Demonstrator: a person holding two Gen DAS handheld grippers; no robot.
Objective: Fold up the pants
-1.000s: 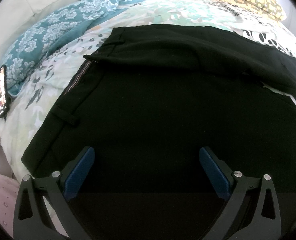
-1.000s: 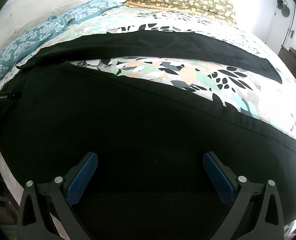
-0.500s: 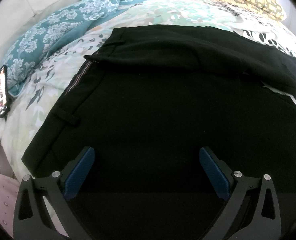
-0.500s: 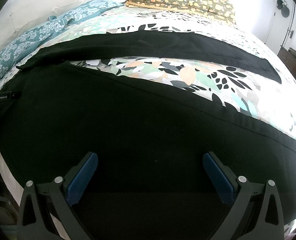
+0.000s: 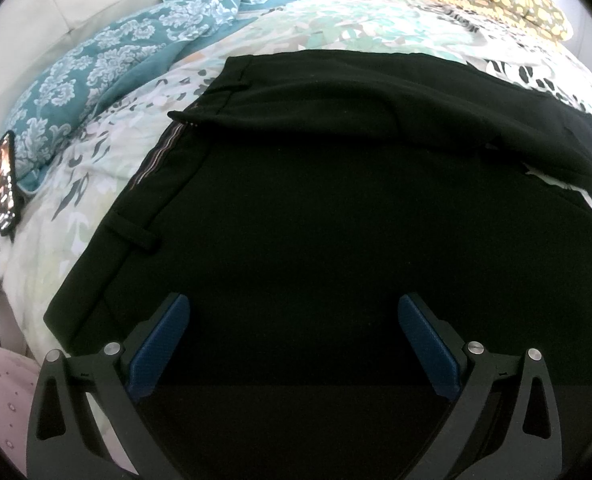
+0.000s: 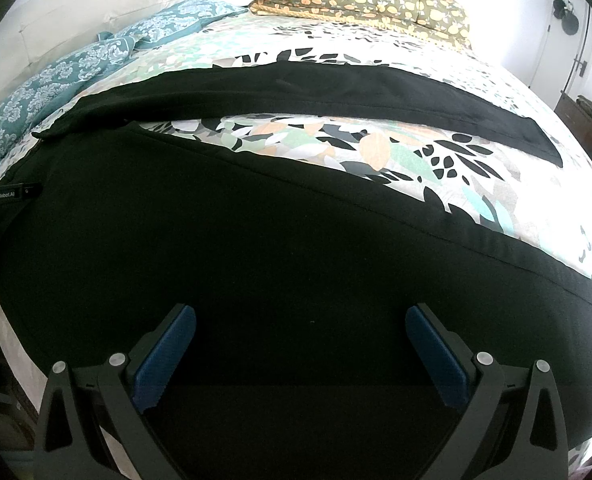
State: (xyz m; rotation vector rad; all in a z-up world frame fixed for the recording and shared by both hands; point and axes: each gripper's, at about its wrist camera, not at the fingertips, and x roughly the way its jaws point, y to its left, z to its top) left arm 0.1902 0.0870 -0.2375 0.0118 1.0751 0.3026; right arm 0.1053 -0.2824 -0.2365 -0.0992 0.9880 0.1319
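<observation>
— On the bed [image 5: 95, 184], lying spread flat and covering most of the near edge: the black pants [image 5: 336, 220].

— Splaying open, or already doubling over?

— Splaying. Running off to the right as a far leg [image 6: 296, 88] and a near leg [image 6: 255, 260], joining at the seat and parting well apart toward the hems, with floral cover showing between.

— Shifting at all over the last second?

— Hardly. Sitting just as in the earlier views, with both cameras barely drifting. Probably pausing before the first fold, not working through one.

— Holding any cloth?

— Gripping nothing. Hovering with the left gripper [image 5: 291, 340] over the seat, near the waistband [image 5: 155, 160], jaws standing wide apart. Hovering with the right gripper [image 6: 300, 352] over the near leg, jaws likewise wide apart, no fabric between the pads.

— Calling for what next?

— Likely bringing one leg over onto the other, judging by that gap.

— Getting in the way, anything?

— Only noting a phone [image 5: 3, 184], leaning at the left edge beside the teal pillow [image 5: 107, 68], well clear of the pants.
</observation>
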